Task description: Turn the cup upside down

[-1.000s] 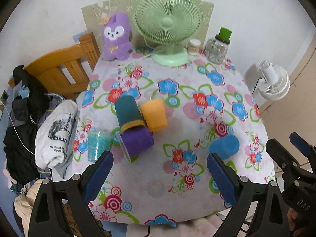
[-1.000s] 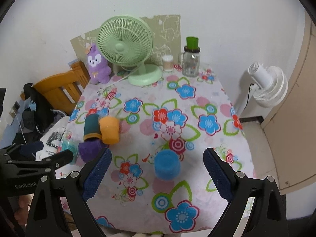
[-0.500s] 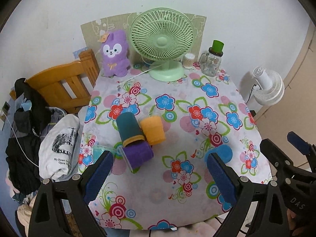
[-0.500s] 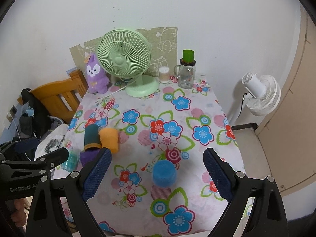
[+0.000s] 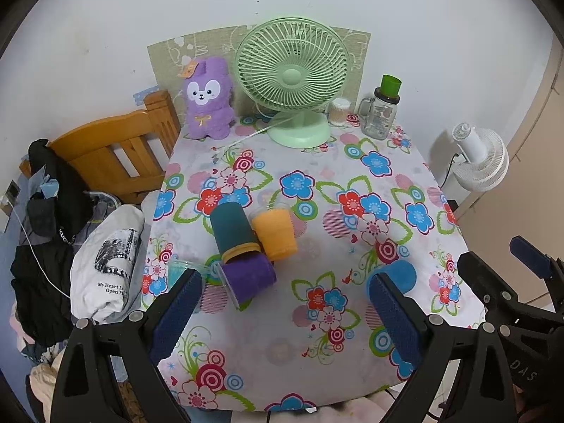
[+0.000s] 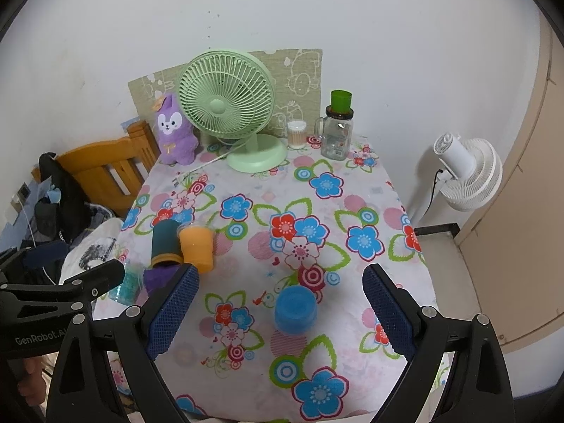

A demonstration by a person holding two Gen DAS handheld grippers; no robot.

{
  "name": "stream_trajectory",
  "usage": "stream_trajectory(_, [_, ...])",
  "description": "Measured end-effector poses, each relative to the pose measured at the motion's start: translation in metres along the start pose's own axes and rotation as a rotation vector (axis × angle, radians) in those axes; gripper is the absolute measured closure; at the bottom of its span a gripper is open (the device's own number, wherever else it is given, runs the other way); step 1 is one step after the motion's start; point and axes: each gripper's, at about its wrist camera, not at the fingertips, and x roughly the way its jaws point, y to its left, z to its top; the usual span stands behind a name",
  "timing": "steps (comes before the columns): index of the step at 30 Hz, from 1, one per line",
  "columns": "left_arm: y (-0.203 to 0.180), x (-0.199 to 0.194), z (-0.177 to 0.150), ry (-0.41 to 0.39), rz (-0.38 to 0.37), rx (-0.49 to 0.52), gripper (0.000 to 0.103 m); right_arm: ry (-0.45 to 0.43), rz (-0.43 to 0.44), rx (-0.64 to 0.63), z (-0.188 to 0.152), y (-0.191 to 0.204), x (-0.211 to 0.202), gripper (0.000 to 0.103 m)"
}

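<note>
A blue cup [image 6: 295, 308] stands upside down on the floral tablecloth [image 6: 352, 211]; it also shows in the left wrist view [image 5: 396, 276]. An orange cup [image 5: 275, 234], a dark teal cup [image 5: 231, 227] and a purple cup [image 5: 250, 276] lie on their sides in a cluster at the left. A clear teal cup [image 5: 178, 271] stands near the left edge. My left gripper [image 5: 285, 317] is open and empty above the near edge. My right gripper [image 6: 278, 312] is open and empty, high above the blue cup.
A green desk fan [image 5: 292, 77], a purple plush rabbit [image 5: 208, 100], a glass jar with a green lid [image 5: 382, 109] and a small cotton swab jar [image 5: 338, 111] stand at the back. A wooden chair [image 5: 109, 155] with clothes is left; a white floor fan [image 5: 481, 162] is right.
Both grippers have drawn back and upward from the table, so the table and cups look smaller and farther. The cups have not moved.
</note>
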Motion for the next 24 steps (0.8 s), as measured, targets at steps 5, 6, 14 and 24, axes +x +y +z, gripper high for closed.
stream_trajectory(5, [0.0013,0.0003,-0.0008,-0.001,0.008,-0.003,0.006,0.006,0.003,-0.008,-0.0005,0.0025,0.0014,0.007])
stream_trajectory(6, [0.0019,0.0005,-0.001,0.001,0.008,-0.004,0.006,0.007,0.003,-0.009,0.0,0.0029,0.0018,0.007])
stream_trajectory(14, [0.0027,0.0009,-0.0021,0.002,0.012,-0.005,0.006,0.008,0.009,-0.006,-0.0006,0.0039,0.0026,0.007])
stream_trajectory(24, [0.0013,-0.0001,-0.0036,0.002,0.02,-0.001,0.006,0.01,0.007,-0.004,-0.0019,0.0042,0.004,0.007])
